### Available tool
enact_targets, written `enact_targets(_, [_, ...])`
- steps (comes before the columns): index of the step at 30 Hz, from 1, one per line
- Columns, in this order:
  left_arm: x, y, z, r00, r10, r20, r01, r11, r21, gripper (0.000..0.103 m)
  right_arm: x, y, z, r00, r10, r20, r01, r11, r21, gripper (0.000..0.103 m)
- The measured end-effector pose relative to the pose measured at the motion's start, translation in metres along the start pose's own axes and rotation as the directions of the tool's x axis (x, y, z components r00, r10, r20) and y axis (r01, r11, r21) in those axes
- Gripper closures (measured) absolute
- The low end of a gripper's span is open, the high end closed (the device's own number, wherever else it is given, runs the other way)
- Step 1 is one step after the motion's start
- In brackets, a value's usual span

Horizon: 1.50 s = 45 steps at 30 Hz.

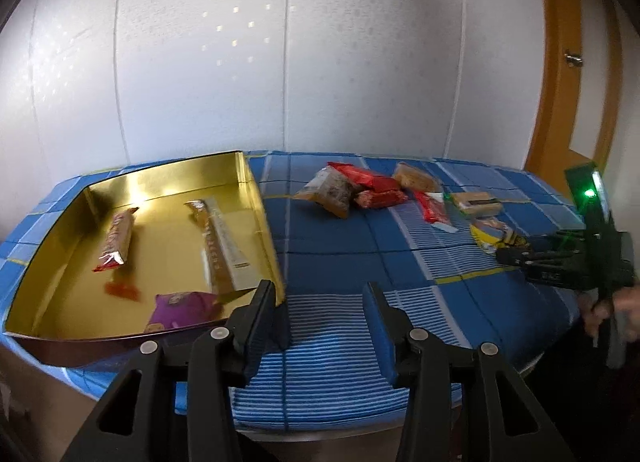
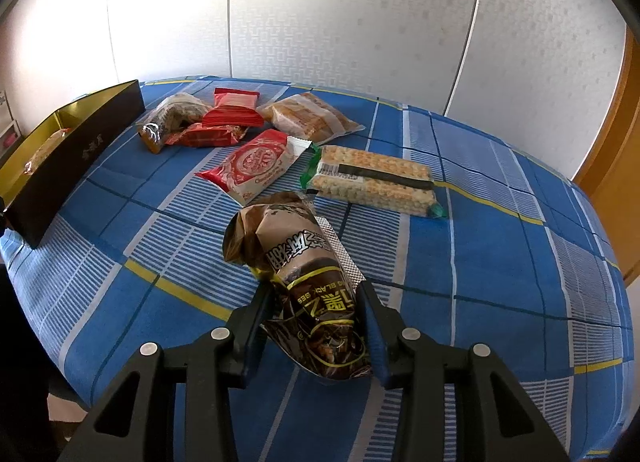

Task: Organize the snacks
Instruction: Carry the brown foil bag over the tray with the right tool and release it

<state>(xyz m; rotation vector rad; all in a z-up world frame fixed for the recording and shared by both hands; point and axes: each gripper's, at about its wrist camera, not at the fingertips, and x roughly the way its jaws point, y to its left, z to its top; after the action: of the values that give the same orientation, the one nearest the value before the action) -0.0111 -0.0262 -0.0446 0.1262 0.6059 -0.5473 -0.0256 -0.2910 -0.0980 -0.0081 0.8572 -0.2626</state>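
Observation:
A gold-lined box (image 1: pixel 256 198) sits on the left of the table; in the right wrist view it shows as a dark wall (image 2: pixel 76 158). It holds two long bars (image 1: pixel 116 240) (image 1: pixel 222 242) and a purple packet (image 1: pixel 180 308). My left gripper (image 1: pixel 320 312) is open and empty, just right of the box's near corner. My right gripper (image 2: pixel 316 322) is shut on a brown black-sesame snack pack (image 2: pixel 296 262); it also shows in the left wrist view (image 1: pixel 510 256). Loose snacks lie beyond: a red-white packet (image 2: pixel 256 166), a cracker pack (image 2: pixel 374 178), red packets (image 2: pixel 228 114).
The table has a blue checked cloth (image 1: pixel 344 246). A tan biscuit bag (image 2: pixel 308 116) and a clear brown snack bag (image 2: pixel 172 114) lie at the back. A white panelled wall stands behind. A wooden door frame (image 1: pixel 560 102) is at the right.

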Motion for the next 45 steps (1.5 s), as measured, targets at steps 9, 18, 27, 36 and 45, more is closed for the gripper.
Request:
enact_targets(9, [-0.001, -0.005, -0.004, 1.000, 0.020, 0.014, -0.021, 0.999, 0.034, 0.051, 0.001, -0.002, 0.000, 1.000, 0.002, 0.005, -0.002, 1.000, -0.004, 0.060])
enact_targets(18, [-0.003, -0.001, -0.004, 1.000, 0.010, 0.021, -0.011, 1.000, 0.016, 0.051, 0.000, 0.003, -0.001, 1.000, -0.023, 0.005, 0.023, 1.000, 0.000, 0.062])
enact_targets(27, [-0.017, 0.008, -0.002, 0.998, 0.024, 0.057, -0.022, 0.999, -0.039, 0.051, -0.004, 0.004, 0.020, 0.992, 0.117, -0.038, -0.112, 0.988, 0.107, 0.072])
enact_targets(36, [-0.038, 0.032, 0.002, 0.993, 0.085, 0.078, -0.075, 0.989, -0.131, 0.050, -0.021, 0.075, 0.088, 0.919, 0.394, -0.017, -0.394, 0.919, 0.010, 0.072])
enact_targets(45, [-0.064, 0.079, -0.003, 0.972, 0.222, 0.080, -0.196, 0.948, -0.250, 0.049, -0.001, 0.193, 0.151, 0.779, 0.620, -0.090, -0.623, 0.782, -0.011, 0.070])
